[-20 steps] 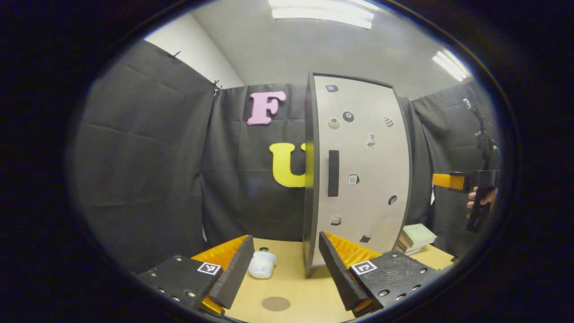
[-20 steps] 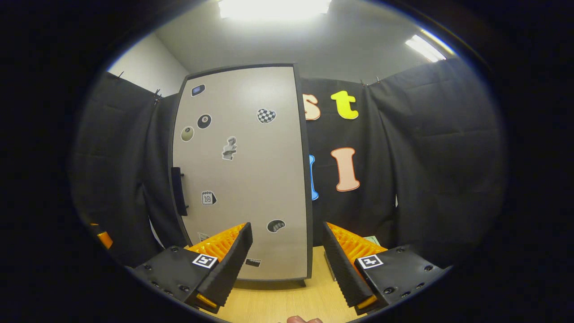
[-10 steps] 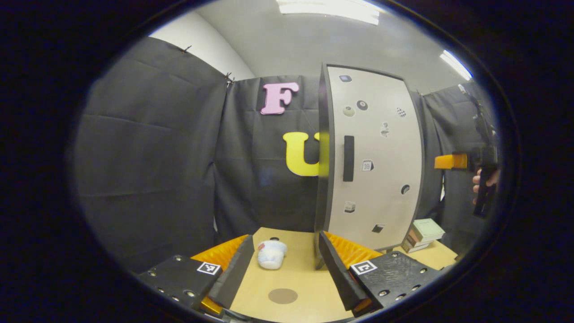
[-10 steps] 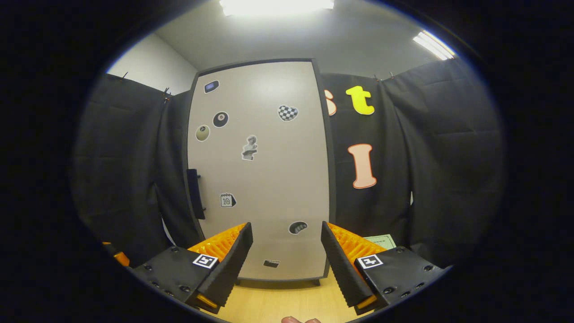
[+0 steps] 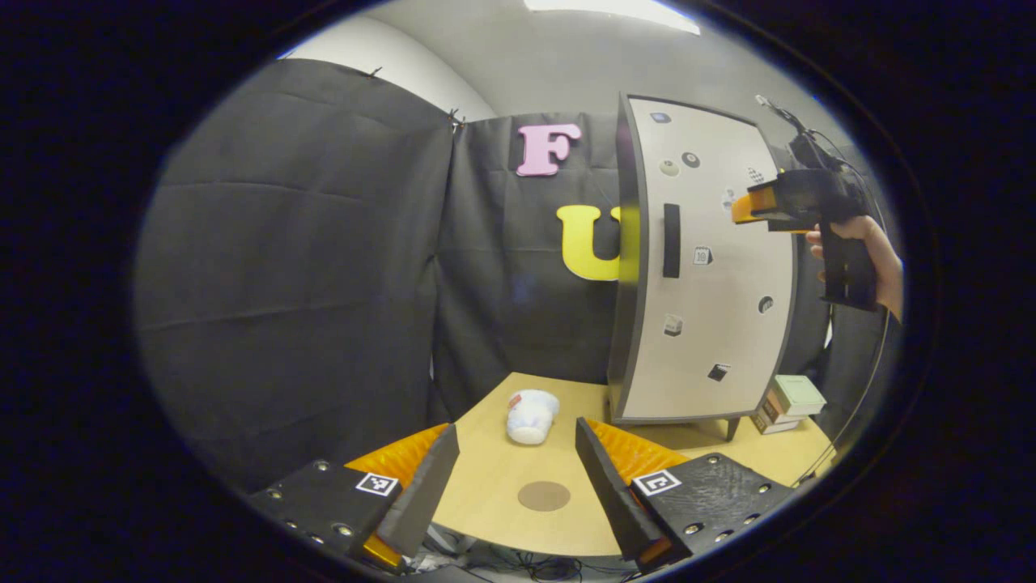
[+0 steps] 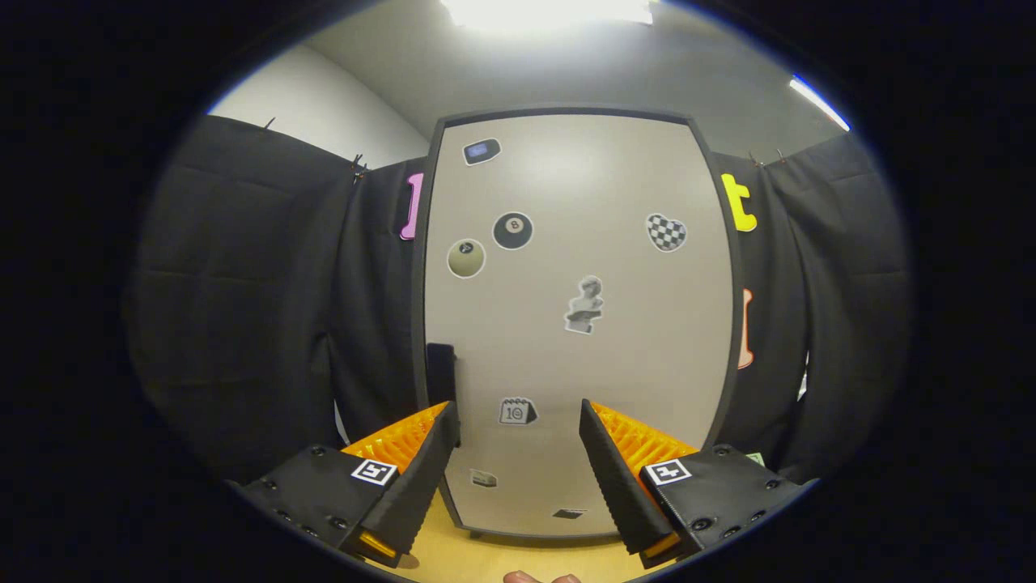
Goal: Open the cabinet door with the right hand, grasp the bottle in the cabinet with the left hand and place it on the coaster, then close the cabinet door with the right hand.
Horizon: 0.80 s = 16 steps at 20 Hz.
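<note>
The pale cabinet (image 5: 712, 324) stands on the wooden table (image 5: 494, 478) with its door shut, hiding the inside. Its dark handle (image 5: 671, 240) runs upright near the door's left edge. A round brown coaster (image 5: 543, 495) lies on the table between my left gripper's (image 5: 514, 486) open fingers, which hold nothing. Farther off, a hand holds my right gripper (image 5: 743, 209) high in front of the door. In the right gripper view the sticker-covered door (image 6: 583, 340) faces me squarely. The handle (image 6: 440, 371) sits just above the left finger of my right gripper (image 6: 518, 478), which is open with nothing between its fingers.
A white cup (image 5: 530, 415) lies on its side behind the coaster, left of the cabinet. Stacked books (image 5: 789, 398) sit right of the cabinet. The table's front edge (image 5: 518, 544) is close below my left gripper, with cables under it.
The right gripper has risen and drawn closer to the door, now facing it squarely. The left gripper has pulled back and turned left, so the cabinet sits farther right in its view.
</note>
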Each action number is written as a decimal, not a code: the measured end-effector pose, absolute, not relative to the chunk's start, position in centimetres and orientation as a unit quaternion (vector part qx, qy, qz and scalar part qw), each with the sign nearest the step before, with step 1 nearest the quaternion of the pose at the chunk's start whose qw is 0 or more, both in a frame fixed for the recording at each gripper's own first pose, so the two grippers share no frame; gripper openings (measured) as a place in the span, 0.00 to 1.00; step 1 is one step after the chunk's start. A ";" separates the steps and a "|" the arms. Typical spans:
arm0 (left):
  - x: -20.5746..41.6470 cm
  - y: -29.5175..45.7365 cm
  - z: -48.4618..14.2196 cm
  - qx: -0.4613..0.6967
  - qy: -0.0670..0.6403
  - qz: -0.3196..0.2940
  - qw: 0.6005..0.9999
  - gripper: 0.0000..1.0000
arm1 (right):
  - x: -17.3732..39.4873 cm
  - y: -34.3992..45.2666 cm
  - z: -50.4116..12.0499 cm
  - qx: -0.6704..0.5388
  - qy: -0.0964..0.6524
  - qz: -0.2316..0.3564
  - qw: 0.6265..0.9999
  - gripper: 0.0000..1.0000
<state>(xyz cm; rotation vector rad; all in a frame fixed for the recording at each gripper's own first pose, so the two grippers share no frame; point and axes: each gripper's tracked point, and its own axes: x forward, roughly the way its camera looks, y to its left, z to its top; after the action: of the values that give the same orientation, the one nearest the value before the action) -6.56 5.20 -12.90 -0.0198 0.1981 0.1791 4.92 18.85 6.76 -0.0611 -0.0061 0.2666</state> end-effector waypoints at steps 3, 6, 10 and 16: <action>-7.4 6.9 -13.5 -0.015 0.103 0.110 0.988 0.89 | 6.3 22.3 7.3 -0.038 -0.011 0.143 0.989 0.93; -8.4 8.4 -13.9 -0.021 0.103 0.131 0.986 0.89 | 7.9 24.4 7.5 -0.056 -0.022 0.138 0.989 0.96; -9.3 10.6 -14.6 -0.025 0.107 0.155 0.982 0.89 | 10.3 25.8 6.2 -0.060 -0.008 0.124 0.990 0.95; -9.8 12.3 -16.0 -0.034 0.119 0.171 0.977 0.89 | 13.8 26.4 4.7 -0.049 0.022 0.096 0.994 0.95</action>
<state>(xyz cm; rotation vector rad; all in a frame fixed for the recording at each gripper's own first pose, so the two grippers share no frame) -9.76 12.33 -15.97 -0.0689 0.2407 0.3453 13.78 26.38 4.66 -0.0986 0.0431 0.1933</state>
